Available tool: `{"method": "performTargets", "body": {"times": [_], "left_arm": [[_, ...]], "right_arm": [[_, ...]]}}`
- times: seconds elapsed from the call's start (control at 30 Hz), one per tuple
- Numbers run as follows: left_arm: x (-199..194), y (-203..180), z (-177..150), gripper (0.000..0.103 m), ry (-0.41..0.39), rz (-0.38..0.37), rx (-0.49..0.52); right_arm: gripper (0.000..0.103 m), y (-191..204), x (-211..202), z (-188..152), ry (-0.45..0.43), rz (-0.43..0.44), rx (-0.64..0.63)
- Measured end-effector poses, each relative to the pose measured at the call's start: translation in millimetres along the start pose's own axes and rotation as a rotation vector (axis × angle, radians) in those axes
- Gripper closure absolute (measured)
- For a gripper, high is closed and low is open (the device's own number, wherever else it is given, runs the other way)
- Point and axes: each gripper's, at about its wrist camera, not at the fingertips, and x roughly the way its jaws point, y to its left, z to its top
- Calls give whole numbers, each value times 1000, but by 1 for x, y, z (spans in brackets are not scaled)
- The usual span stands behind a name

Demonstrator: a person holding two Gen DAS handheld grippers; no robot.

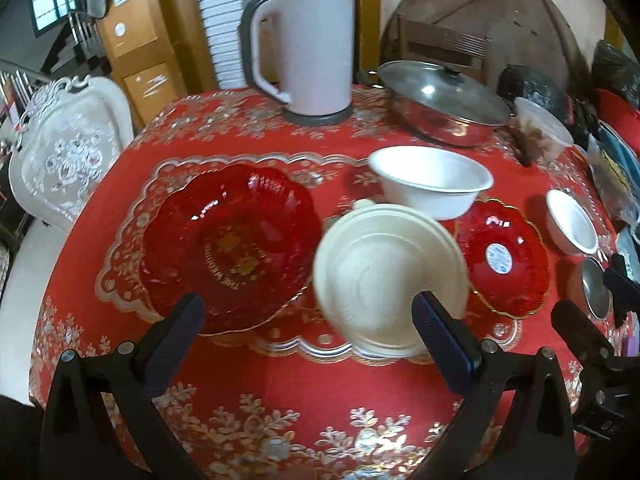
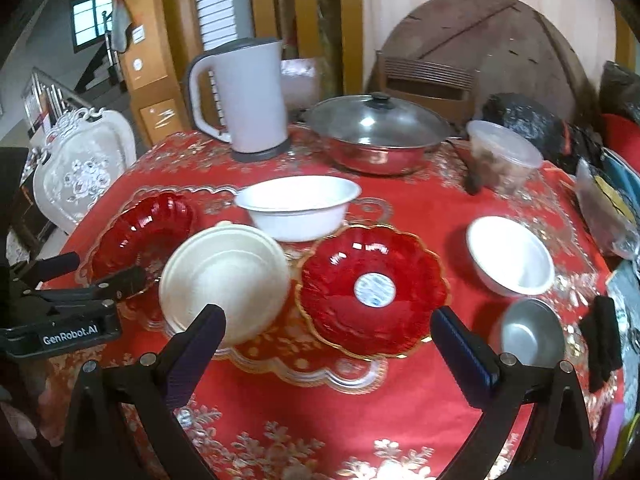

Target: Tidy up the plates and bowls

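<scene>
Left gripper (image 1: 306,326) and right gripper (image 2: 328,338) hover wide apart and empty over the red table (image 1: 280,392).

Ahead of the left gripper's left finger sits the big red plate (image 1: 226,246); the cream lid (image 1: 390,280) lies ahead of its right finger, the white bowl (image 1: 430,186) beyond. Between the right gripper's fingers lies the small red plate (image 2: 372,290); to its right stand the small white bowl (image 2: 510,256) and, nearer, the steel bowl (image 2: 532,332). I judge stacking has not begun: take the small red plate by its scalloped rim, lift level, and set it centred in the big one, clear of the lid.
</scene>
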Motion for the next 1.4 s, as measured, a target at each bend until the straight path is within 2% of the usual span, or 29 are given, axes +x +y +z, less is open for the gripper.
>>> {"method": "performTargets", "body": {"times": [0.4,1.17,1.3,1.4], "left_arm": [[16,41,-1,0,27,23,-66],[31,64,-3,0,44,33,-73],[34,74,-4,0,62,40,-80],[41,94,-5,0,109,56,-132]], "right_arm": [[0,39,12,10,6,32,-47],[0,64,22,18,12,40,-55],[0,74,33,31,33,56,-80],[0,89,48,51,64,96,-120]]}}
